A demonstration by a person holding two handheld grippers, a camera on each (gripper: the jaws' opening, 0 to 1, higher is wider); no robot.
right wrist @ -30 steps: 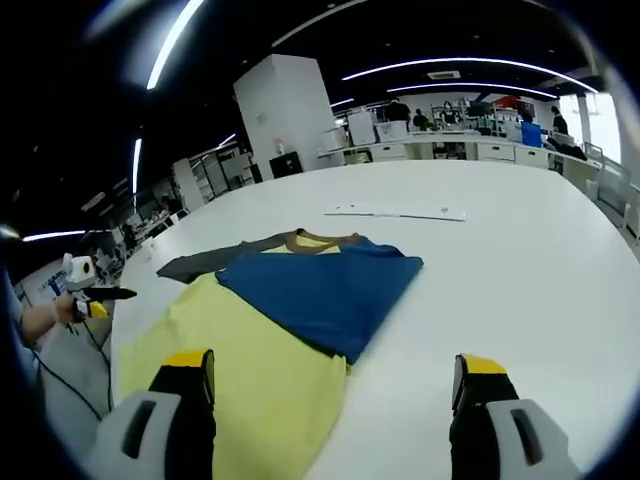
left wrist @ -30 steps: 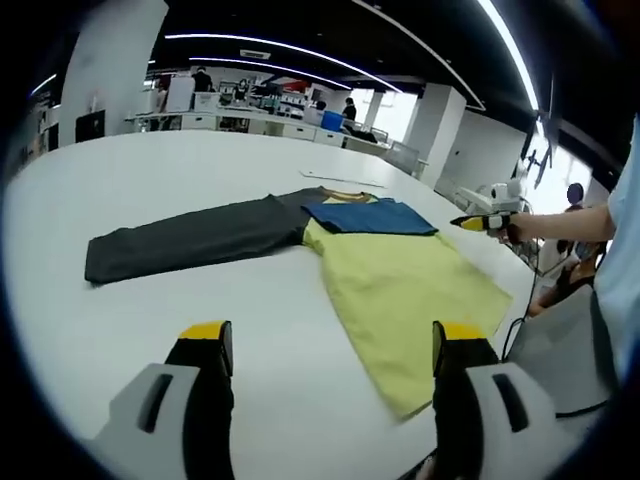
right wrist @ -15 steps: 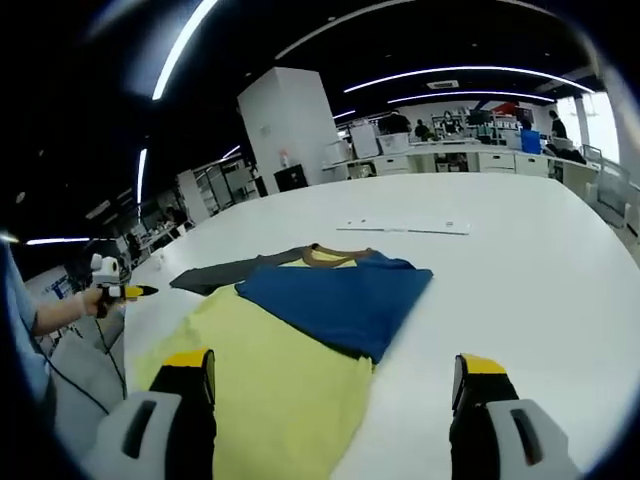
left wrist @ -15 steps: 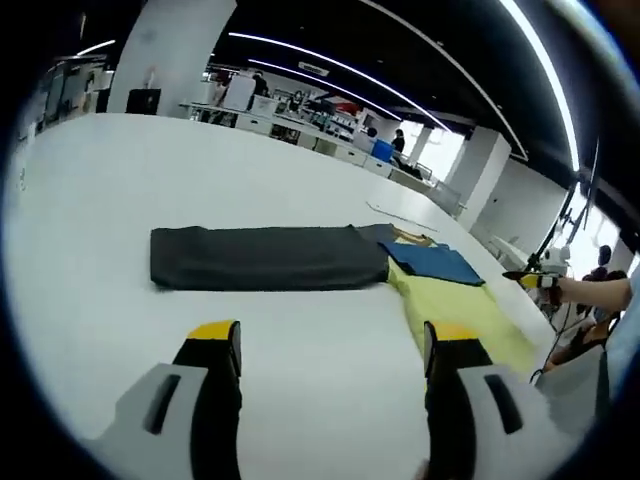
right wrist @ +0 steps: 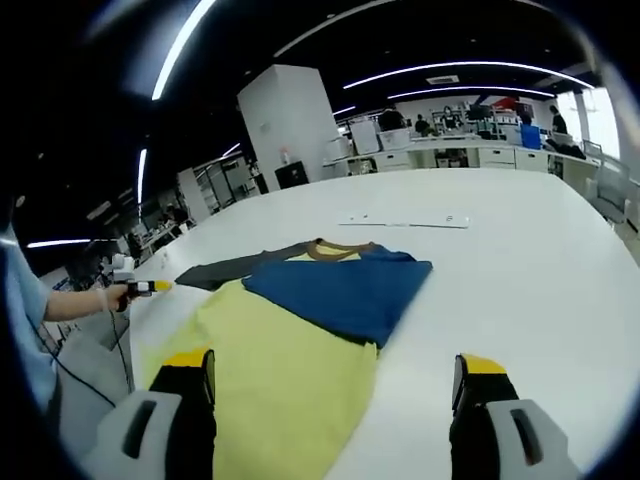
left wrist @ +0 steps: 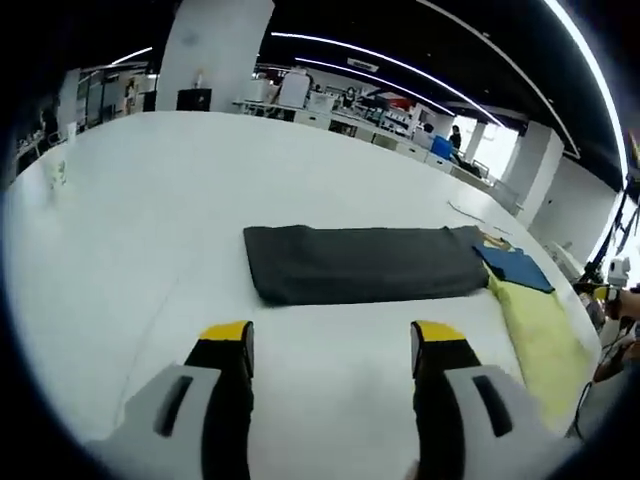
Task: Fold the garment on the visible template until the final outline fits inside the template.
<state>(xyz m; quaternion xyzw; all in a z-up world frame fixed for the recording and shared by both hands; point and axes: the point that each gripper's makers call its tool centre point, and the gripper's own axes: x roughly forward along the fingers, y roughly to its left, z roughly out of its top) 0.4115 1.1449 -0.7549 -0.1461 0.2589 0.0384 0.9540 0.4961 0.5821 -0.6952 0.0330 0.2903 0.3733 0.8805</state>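
Note:
A long-sleeved shirt lies flat on the white table (left wrist: 150, 200). Its yellow body (right wrist: 270, 370) sits under my right gripper (right wrist: 335, 370), which is open and empty above it. The blue sleeve (right wrist: 340, 290) is folded across the chest, below the brown collar (right wrist: 335, 250). Straight ahead of my left gripper (left wrist: 333, 345) the dark grey sleeve (left wrist: 365, 263) stretches out, a short way off; this gripper is open and holds nothing. To the right of that sleeve are the blue sleeve (left wrist: 515, 268) and the yellow body (left wrist: 540, 335). The grey sleeve (right wrist: 235, 270) runs off to the left.
A thin white strip (right wrist: 405, 218) lies on the table beyond the collar. The left gripper (right wrist: 140, 288), held by a hand, hangs past the table's left edge. Desks, a white pillar (right wrist: 290, 125) and people stand far behind.
The left gripper view has swung left, so the grey sleeve now sits centred in front of its jaws. The right gripper view barely shifted. The shirt lies as before.

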